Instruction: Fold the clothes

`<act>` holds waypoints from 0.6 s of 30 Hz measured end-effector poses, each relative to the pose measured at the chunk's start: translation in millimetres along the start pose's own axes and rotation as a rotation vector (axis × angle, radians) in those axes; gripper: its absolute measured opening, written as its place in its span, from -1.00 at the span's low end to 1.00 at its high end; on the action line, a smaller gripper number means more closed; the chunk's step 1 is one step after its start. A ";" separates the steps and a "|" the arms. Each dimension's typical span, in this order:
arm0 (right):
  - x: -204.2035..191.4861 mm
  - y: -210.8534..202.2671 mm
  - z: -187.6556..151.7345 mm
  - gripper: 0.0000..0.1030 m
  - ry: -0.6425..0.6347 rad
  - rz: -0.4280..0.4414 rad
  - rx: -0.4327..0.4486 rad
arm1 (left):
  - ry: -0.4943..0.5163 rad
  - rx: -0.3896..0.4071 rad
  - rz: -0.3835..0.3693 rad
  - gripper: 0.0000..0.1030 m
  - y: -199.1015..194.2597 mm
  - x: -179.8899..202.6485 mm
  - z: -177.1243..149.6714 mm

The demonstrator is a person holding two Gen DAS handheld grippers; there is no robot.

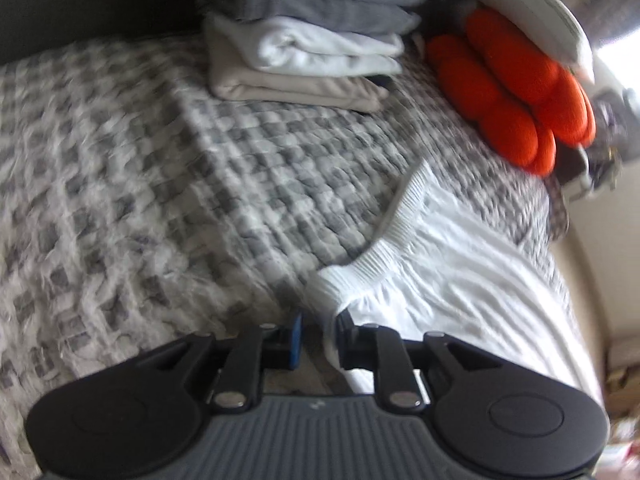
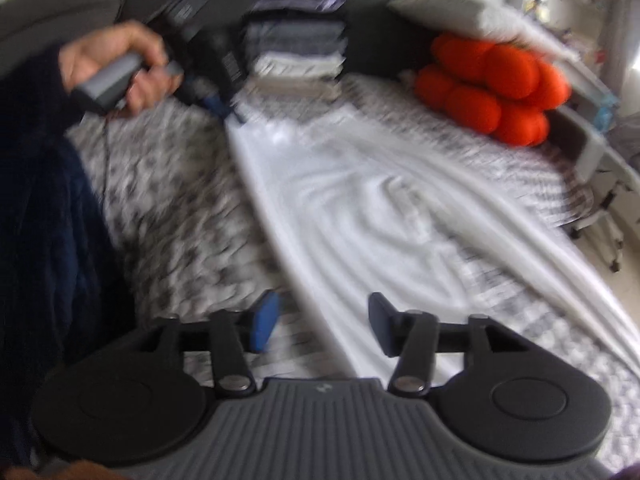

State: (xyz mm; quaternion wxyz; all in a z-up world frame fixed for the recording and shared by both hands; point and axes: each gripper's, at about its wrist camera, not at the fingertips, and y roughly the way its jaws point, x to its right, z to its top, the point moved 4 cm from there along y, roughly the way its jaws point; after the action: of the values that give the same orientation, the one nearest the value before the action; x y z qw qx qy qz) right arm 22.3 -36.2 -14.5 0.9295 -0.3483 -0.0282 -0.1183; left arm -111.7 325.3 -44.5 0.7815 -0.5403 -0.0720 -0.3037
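Left wrist view
- Left gripper (image 1: 316,338): low over the bed, jaws parted a little; a fold of the white garment's waistband corner lies in the gap against the right finger, but the blue pad on the other side stands off it, so nothing is pinched.
- White garment (image 1: 448,264): spread flat on the checked blanket (image 1: 160,168), ribbed waistband (image 1: 396,220) nearest the gripper; it looks like trousers laid out for folding.
- Folded stack (image 1: 312,48): grey, white and beige pieces piled at the far end of the bed (finished work, I'd guess, kept clear of the folding space).
- Orange cushion (image 1: 516,92): far right, tucked under a pale pillow (image 1: 528,12), well apart from the garment.

Right wrist view
- Right gripper (image 2: 324,324): jaws standing wide, empty; the leg end of the white garment runs under and between the fingers without either pad pressing it.
- White garment (image 2: 372,200): stretched lengthwise across the bed, rippled through the middle, probably from being pulled taut at both ends.
- Person's hand (image 2: 120,68): gripping the left tool's handle at the far waistband end, dark sleeve (image 2: 44,208) beside it.
- Judgement: garment is laid out, first fold not yet made (frames are blurred, so fine contact is hard to read).
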 end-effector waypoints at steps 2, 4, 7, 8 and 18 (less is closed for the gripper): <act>17.5 -11.8 1.0 0.06 0.042 -0.039 0.028 | -0.053 -0.003 -0.020 -0.59 -0.7 -7.7 3.3; 39.2 -22.1 -0.5 0.06 0.086 -0.112 0.042 | -0.103 -0.011 -0.049 -0.59 0.2 -11.7 4.6; 73.8 -31.9 -9.9 0.06 0.151 -0.240 0.030 | -0.105 -0.010 -0.060 -0.59 -0.1 -9.1 4.8; 85.8 -34.5 -14.2 0.06 0.174 -0.285 0.021 | -0.108 -0.008 -0.060 -0.59 -0.4 -9.3 5.6; 193.9 -64.9 -86.0 0.06 0.502 -0.632 -0.136 | -0.039 0.013 -0.097 -0.27 -8.4 3.5 4.9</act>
State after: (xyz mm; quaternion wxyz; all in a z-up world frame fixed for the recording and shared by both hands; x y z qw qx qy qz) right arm 192.4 -178.6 -11.8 0.8003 -0.3433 0.1018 -0.4810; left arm -112.5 326.3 -34.2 0.7679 -0.5368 -0.1150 -0.3301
